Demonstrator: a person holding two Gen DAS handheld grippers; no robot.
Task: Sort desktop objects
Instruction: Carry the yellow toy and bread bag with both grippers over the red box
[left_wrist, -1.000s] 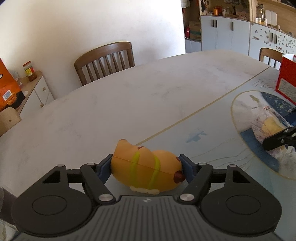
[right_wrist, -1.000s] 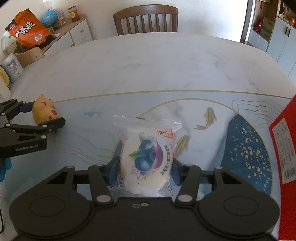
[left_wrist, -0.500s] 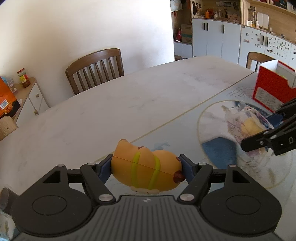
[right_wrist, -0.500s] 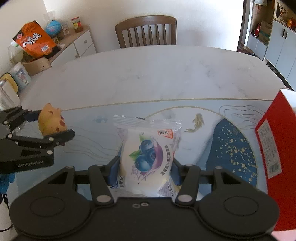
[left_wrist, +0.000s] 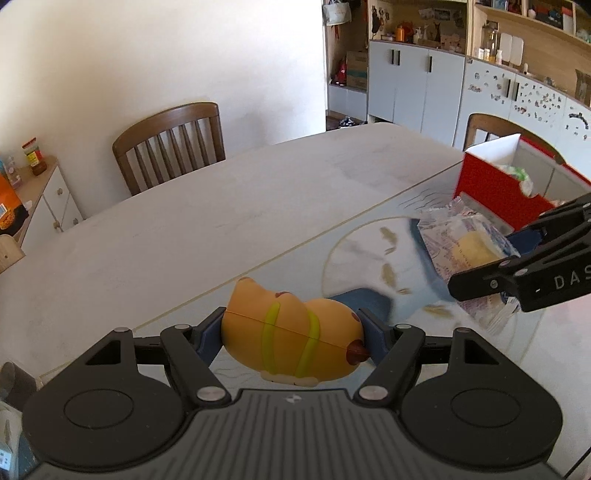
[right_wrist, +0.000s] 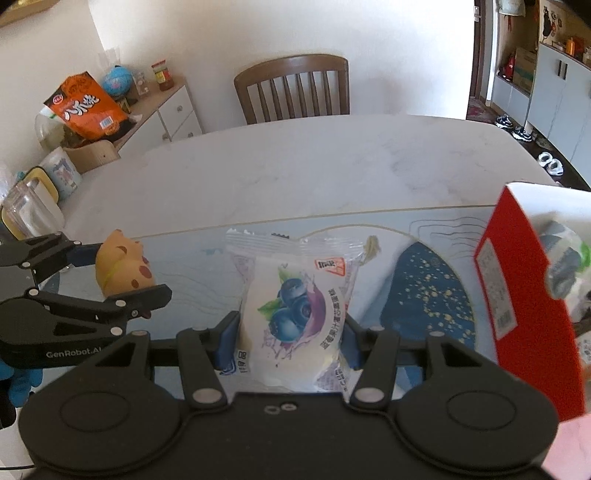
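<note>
A pale marbled bench (left_wrist: 229, 206) was seen, partly covered by a blue and white patterned mat (right_wrist: 424, 295), with a wooden chair (right_wrist: 295, 88) drawn up at its far edge. At the right side of the mat a red open-topped box (right_wrist: 517, 295) was set, with wrapped items visible inside it. The left claw (left_wrist: 291, 332) was held partly spread, its blue pads pressed against both sides of an orange toy cat (left_wrist: 288, 336), which was pinched lying on its side, apparently lifted clear of the mat. The right claw (right_wrist: 291, 339) was likewise held partly spread and was clamped on a blueberry snack packet (right_wrist: 295, 306), gripped at its lower half with the sealed top edge pointed away. The packet was carried just beside the red box, well apart from the toy cat.
</note>
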